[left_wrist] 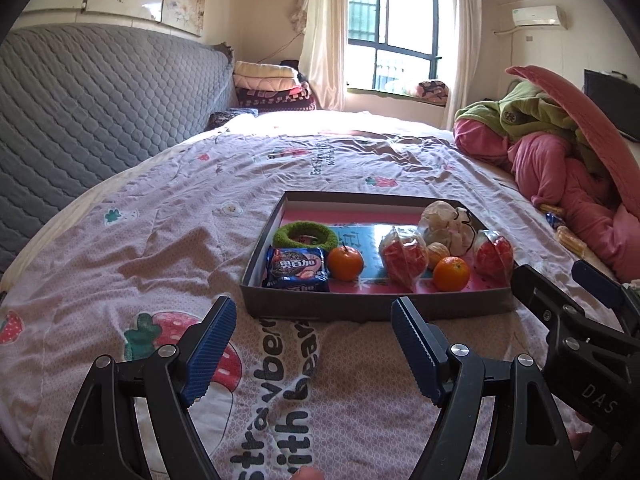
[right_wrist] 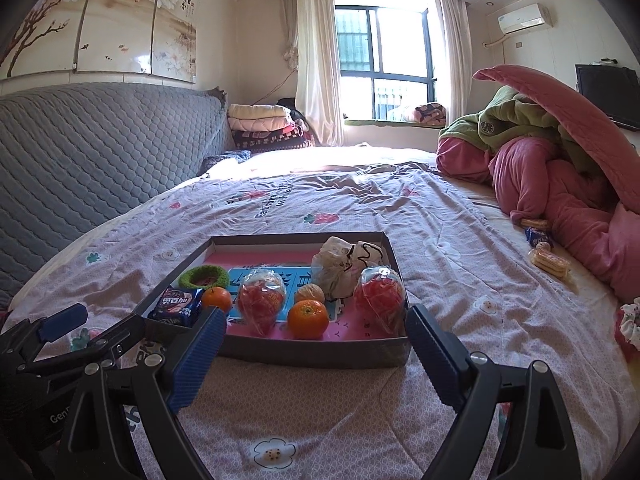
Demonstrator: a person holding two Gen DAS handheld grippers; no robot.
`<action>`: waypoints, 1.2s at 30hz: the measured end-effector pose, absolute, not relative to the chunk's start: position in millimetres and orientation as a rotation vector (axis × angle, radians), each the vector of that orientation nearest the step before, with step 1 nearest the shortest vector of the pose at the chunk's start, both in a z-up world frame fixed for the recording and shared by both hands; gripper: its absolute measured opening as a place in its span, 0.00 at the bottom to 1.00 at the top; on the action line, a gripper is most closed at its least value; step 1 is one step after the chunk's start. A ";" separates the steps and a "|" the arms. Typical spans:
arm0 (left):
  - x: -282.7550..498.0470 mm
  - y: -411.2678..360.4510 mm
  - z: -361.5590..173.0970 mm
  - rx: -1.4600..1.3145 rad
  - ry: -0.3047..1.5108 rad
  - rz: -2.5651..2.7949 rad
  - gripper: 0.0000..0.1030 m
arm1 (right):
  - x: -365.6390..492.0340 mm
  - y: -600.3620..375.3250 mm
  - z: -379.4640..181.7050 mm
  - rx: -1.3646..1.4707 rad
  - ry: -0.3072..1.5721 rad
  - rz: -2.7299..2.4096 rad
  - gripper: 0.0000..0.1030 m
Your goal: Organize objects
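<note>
Both sets of blue-padded jaws, left gripper (left_wrist: 312, 346) and right gripper (right_wrist: 316, 354), stand spread wide and empty above the pink strawberry-print bedsheet (left_wrist: 160, 240). Just ahead lies a shallow grey cardboard box (right_wrist: 320, 354) holding oranges (right_wrist: 307, 318), wrapped red snacks (right_wrist: 262, 300), a cookie packet (left_wrist: 296, 268) and a green ring (left_wrist: 306, 234).

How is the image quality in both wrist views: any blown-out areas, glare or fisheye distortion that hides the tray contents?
Left wrist view: the window and the bedsheet beneath it are blown out, and glare washes the glossy blue card in the shallow grey cardboard tray; contents stay readable. Right wrist view: same overexposed window, edges bowed by fisheye, tray contents sharp.
</note>
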State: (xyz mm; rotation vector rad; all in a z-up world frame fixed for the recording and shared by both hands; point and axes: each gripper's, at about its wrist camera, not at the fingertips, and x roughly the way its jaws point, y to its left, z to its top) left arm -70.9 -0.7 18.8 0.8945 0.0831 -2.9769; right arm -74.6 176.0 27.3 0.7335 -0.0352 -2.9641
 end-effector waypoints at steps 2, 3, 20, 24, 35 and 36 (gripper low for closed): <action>-64.3 2.4 17.2 0.898 0.068 -2.976 0.78 | -69.2 176.4 25.0 0.740 -0.028 -2.961 0.88; -62.0 2.9 16.5 0.906 0.066 -2.979 0.78 | -66.7 176.4 24.0 0.745 -0.027 -2.962 0.88; -42.2 7.4 -7.7 1.038 0.006 -2.956 0.78 | -44.3 190.5 -0.6 0.885 -0.039 -2.919 0.89; -44.1 5.8 -16.7 1.095 0.016 -2.946 0.78 | -43.4 192.2 -7.4 0.925 -0.038 -2.902 0.89; -42.1 -0.6 -24.8 1.126 0.048 -2.937 0.78 | -38.8 187.2 -21.2 0.989 -0.011 -2.875 0.89; -41.9 -0.4 -25.3 1.128 0.048 -2.937 0.78 | -37.9 186.8 -21.6 0.987 -0.008 -2.877 0.89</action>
